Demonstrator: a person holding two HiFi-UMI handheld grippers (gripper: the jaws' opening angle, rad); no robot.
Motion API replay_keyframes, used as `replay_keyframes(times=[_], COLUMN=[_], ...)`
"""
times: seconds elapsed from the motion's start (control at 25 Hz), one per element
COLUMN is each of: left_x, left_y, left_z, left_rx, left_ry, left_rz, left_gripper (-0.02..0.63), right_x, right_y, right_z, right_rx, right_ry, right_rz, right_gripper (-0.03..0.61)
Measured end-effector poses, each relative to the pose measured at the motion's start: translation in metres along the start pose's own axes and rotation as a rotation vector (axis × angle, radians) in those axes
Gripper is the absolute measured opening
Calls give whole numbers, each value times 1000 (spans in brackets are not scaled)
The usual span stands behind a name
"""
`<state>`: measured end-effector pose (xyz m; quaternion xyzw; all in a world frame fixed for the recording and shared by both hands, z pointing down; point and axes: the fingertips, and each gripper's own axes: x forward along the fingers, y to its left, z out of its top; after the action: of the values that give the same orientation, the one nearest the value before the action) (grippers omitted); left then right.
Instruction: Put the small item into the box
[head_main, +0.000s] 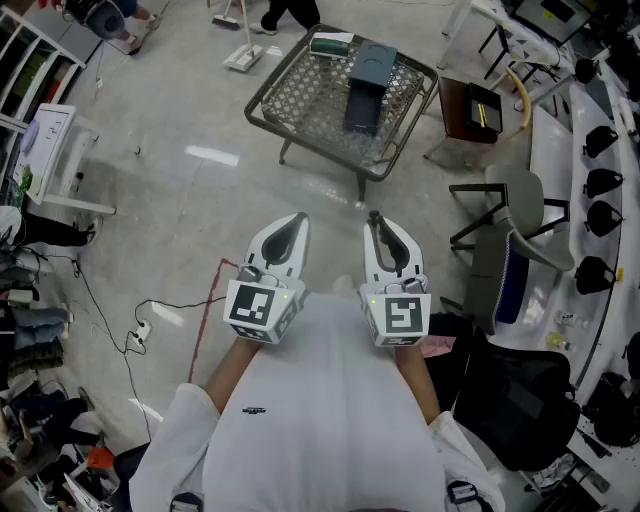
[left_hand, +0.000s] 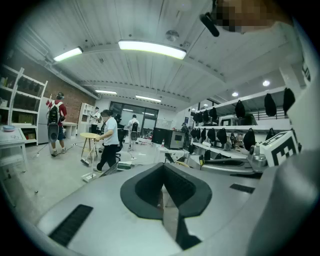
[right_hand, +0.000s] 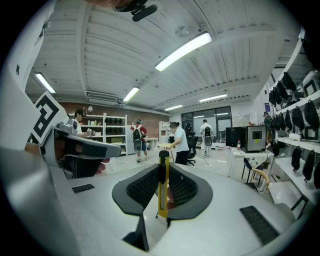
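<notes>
A slim yellow item with a black top (right_hand: 163, 189) stands upright between the jaws of my right gripper (right_hand: 163, 192), which is shut on it. In the head view the right gripper (head_main: 375, 219) is held close to my chest, and the item shows only as a dark tip. My left gripper (head_main: 299, 219) is beside it, level with it. Its jaws are shut with nothing between them (left_hand: 162, 192). A dark box (head_main: 372, 66) lies on the mesh-top table (head_main: 290, 100) well ahead of both grippers, with a second dark piece (head_main: 362, 108) in front of it.
A green and white item (head_main: 332, 43) lies at the table's far edge. A small side table (head_main: 470, 108) and grey chairs (head_main: 512, 215) stand to the right, and a black office chair (head_main: 515, 400) at my right side. Cables (head_main: 150, 310) run across the floor on the left. People (right_hand: 179, 142) walk further off.
</notes>
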<state>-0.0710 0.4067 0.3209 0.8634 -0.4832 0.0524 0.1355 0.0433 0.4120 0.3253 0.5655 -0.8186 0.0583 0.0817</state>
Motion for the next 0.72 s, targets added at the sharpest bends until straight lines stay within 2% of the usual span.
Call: replay_keyframes(times=[0.24,0.36,0.72], left_x=[15,21,27], left_y=[-27,-38,-46], left_z=[-9,-18,-21], left_rx=[-1,4,-17], left_ry=[-16,-7,3], left_rz=[-9,-6,24], left_gripper=[2,2,2], right_x=[-11,-18,-20], right_y=[-20,-37,-51], right_z=[-1,-6,-21], right_rx=[-8,12,42], right_ry=[-32,-39,-31], right_rz=[47,42,56], right_gripper=[54,54,54])
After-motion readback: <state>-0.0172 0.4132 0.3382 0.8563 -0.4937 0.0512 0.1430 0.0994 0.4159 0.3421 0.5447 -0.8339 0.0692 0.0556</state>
